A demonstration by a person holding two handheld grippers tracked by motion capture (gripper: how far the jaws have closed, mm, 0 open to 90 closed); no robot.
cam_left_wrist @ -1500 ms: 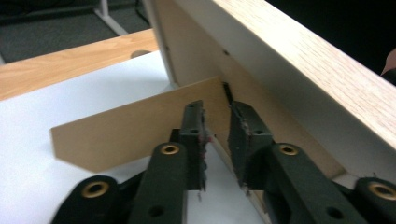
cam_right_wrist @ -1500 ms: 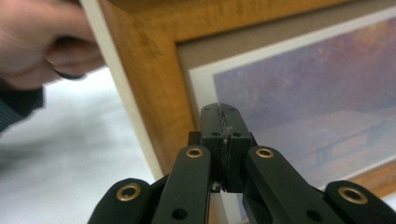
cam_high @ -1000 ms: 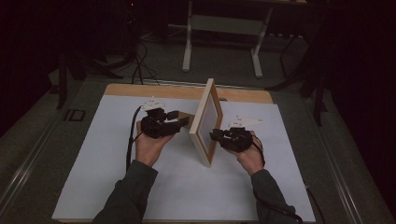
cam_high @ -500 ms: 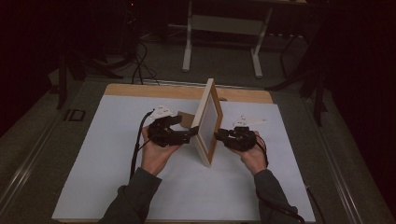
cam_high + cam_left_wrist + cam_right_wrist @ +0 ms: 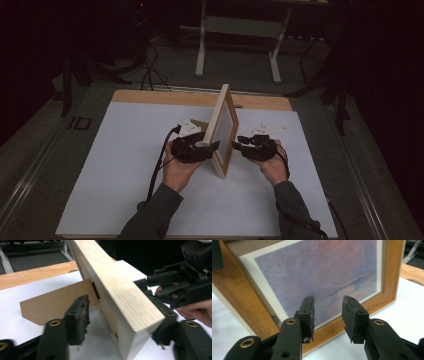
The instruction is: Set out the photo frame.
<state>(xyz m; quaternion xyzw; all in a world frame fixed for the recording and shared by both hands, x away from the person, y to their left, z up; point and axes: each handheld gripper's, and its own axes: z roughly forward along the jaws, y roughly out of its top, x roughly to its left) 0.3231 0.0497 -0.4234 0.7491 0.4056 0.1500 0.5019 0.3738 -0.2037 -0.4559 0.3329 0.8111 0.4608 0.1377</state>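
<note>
light: dim room, dark all round the white surface (image 5: 115, 170), which is the brightest area | shadows: faint beside the picture frame (image 5: 223, 131) | glare: none | blur: near claw jaws soft in the left gripper view; print soft behind the right claw

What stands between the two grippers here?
The upright wooden picture frame stands between the left gripper and right gripper, seen in the high view.

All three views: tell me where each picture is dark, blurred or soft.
High view: dim, the room black behind, the white table top the brightest part, the picture frame small yet clear. Left gripper view: the left hand-held gripper is smeared at its near jaw, the frame's wooden edge fairly sharp. Right gripper view: evenly lit, right hand-held gripper sharp, the print behind slightly soft, no glare.
</note>
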